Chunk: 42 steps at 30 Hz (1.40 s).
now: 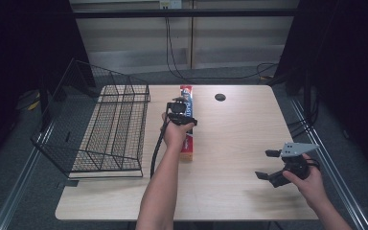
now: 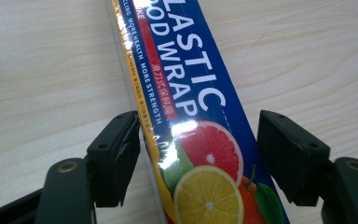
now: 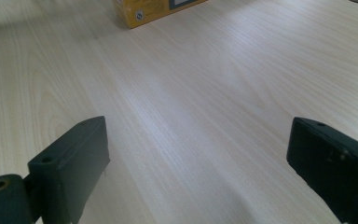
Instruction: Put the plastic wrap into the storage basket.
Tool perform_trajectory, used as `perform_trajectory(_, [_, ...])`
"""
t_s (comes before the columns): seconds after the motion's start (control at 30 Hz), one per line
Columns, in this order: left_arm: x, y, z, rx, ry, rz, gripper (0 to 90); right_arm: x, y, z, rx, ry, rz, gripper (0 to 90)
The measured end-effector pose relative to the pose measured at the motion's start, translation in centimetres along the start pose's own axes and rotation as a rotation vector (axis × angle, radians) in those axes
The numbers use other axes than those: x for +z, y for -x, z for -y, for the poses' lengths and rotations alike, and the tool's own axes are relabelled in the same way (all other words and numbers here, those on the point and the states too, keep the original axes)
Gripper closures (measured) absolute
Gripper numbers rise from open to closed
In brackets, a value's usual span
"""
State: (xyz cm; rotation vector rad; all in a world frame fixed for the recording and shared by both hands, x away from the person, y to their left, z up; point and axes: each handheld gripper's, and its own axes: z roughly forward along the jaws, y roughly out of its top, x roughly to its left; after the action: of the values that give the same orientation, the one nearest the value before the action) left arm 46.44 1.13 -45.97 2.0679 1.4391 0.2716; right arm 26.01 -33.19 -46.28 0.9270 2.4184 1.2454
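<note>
**Mia:** Plastic wrap box (image 2: 191,121) lies flat on the table (image 1: 239,139), just beside the wire basket (image 1: 110,129). See the left gripper (image 2: 198,154)? Its jaws sit on both sides of the box. One pad looks like it touches the yellow edge. The other pad is not on it yet.

**Ben:** So it isn't squeezed tight?

**Mia:** No. If it lifts now, the long box could slip or tip down at one end, because it is shiny.

**Ben:** And the right gripper (image 1: 280,165)?

**Mia:** Wide open, holding nothing, well apart from the box.
</note>
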Motion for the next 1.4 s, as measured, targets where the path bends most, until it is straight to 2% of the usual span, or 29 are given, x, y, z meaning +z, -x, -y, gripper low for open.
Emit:
perform_trajectory(0.03, [-0.1, 0.0, 0.0, -0.020, -0.004, 0.003, 32.8, 0.0, 0.0, 0.0, 0.004, 0.003, 0.001, 5.5])
perform_trajectory(0.13, [-0.5, 0.1, 0.1, -0.025, -0.028, -0.017, 34.7, 0.0, 0.1, 0.0, 0.002, 0.000, 0.005, 5.5])
perform_trajectory(0.43, [-1.2, 0.3, 0.5, -0.027, -0.058, -0.033, 37.5, 0.1, -0.1, -0.1, 0.000, 0.002, -0.004, 5.5])
perform_trajectory(0.67, [-0.5, 0.3, 0.1, -0.010, -0.068, -0.039, 35.4, 0.1, 0.0, -0.1, -0.001, 0.000, -0.009, 5.5])
perform_trajectory(0.7, [-0.3, 0.2, 0.0, 0.002, -0.072, -0.040, 35.4, 0.1, 0.0, -0.1, -0.001, 0.000, -0.009, 5.5])
perform_trajectory(0.87, [0.6, 0.1, -0.2, -0.006, -0.068, -0.043, 34.1, 0.1, 0.1, -0.1, 0.002, 0.002, 0.000, 5.6])
perform_trajectory(1.0, [0.6, 0.1, -0.7, -0.032, -0.104, -0.047, 38.3, 0.1, 0.2, 0.0, -0.002, 0.001, -0.002, 5.6])
perform_trajectory(1.03, [0.3, 0.3, -1.0, -0.015, -0.149, -0.074, 39.9, 0.1, 0.1, 0.0, -0.004, 0.000, -0.002, 5.6])
perform_trajectory(1.07, [0.3, 0.3, -1.0, -0.015, -0.149, -0.074, 41.3, 0.1, 0.1, 0.0, -0.005, 0.000, -0.001, 5.6])
perform_trajectory(1.1, [0.2, 0.4, -1.1, 0.002, -0.166, -0.086, 41.3, 0.1, 0.1, 0.0, -0.005, 0.000, -0.001, 5.6])
perform_trajectory(1.13, [0.0, 0.4, -1.2, 0.010, -0.195, -0.081, 42.3, 0.1, 0.1, -0.1, -0.004, 0.003, -0.001, 5.6])
perform_trajectory(1.17, [-0.3, 0.3, -1.3, -0.002, -0.212, -0.073, 42.7, 0.0, 0.1, -0.1, -0.002, 0.003, -0.002, 5.6])
perform_trajectory(1.2, [-0.3, 0.3, -1.3, -0.002, -0.212, -0.073, 43.0, 0.0, 0.1, -0.1, -0.002, 0.003, -0.002, 5.6])
perform_trajectory(1.23, [-0.4, 0.3, -1.3, -0.020, -0.217, -0.062, 43.0, 0.1, 0.1, -0.1, -0.002, 0.003, -0.002, 5.6])
perform_trajectory(1.33, [-1.0, 0.4, -1.4, -0.002, -0.245, -0.069, 43.6, 0.1, 0.1, 0.0, -0.004, 0.001, -0.004, 5.6])
perform_trajectory(1.4, [-1.4, 0.4, -1.5, -0.009, -0.258, -0.058, 43.8, 0.1, 0.1, -0.1, -0.003, 0.004, -0.002, 5.6])
